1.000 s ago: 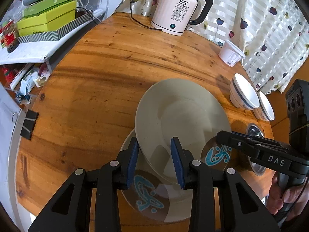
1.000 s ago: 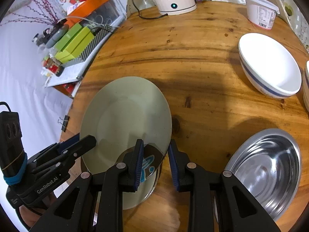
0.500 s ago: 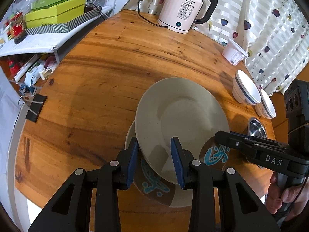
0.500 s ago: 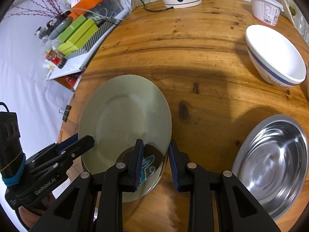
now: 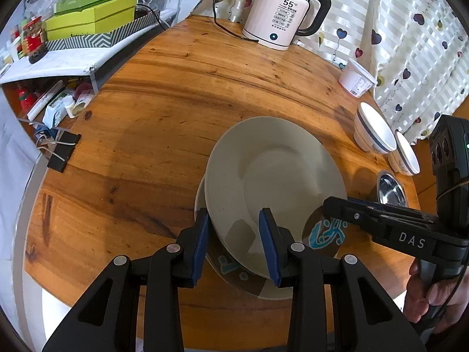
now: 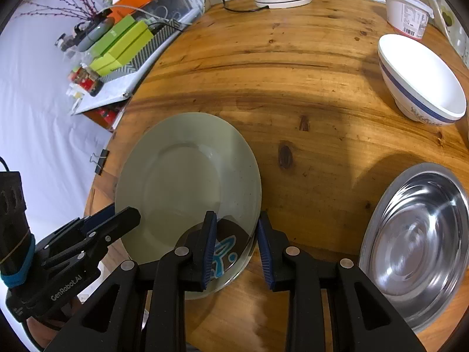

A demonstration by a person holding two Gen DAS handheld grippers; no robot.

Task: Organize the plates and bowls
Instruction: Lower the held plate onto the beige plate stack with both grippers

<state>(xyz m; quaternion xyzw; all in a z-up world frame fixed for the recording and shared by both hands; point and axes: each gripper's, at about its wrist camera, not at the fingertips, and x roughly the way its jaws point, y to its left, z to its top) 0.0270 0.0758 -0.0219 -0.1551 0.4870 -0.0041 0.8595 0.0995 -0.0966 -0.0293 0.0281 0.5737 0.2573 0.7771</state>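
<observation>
**Spotter:** Where does the plate sit against your tongs?

**Me:** From the left wrist view, my left gripper (image 5: 233, 242) has its blue-padded fingers (image 5: 201, 242) set either side of the near rim of the plain pale grey-green round plate (image 5: 272, 176). The pads stand apart; I cannot tell whether either one touches the rim. That plate lies on top of a second round plate with a dark centre and a turquoise pattern (image 5: 325, 231), shifted off-centre so the patterned one shows along the near and right edges.

**Spotter:** And the right side?

**Me:** My right gripper (image 6: 236, 248) also stands apart, straddling the right-hand near edge of the stack. The patterned plate's (image 6: 225, 249) edge lies between the fingers; the plain plate (image 6: 181, 187) overlaps it just ahead of the left pad. Contact unclear here too.

**Spotter:** Where is the stack?

**Me:** On the round wooden table (image 5: 181, 102), near its front edge. To the right sits a shallow stainless steel bowl (image 6: 416, 240), well apart from the plates. Beyond it, a white ceramic bowl with a blue band (image 6: 422, 79), and in the left view a second like it (image 5: 406, 155) just beside the first. A white plastic tub (image 6: 406, 14) and a pale pink electric kettle (image 5: 281, 17) stand at the far edge.
</observation>
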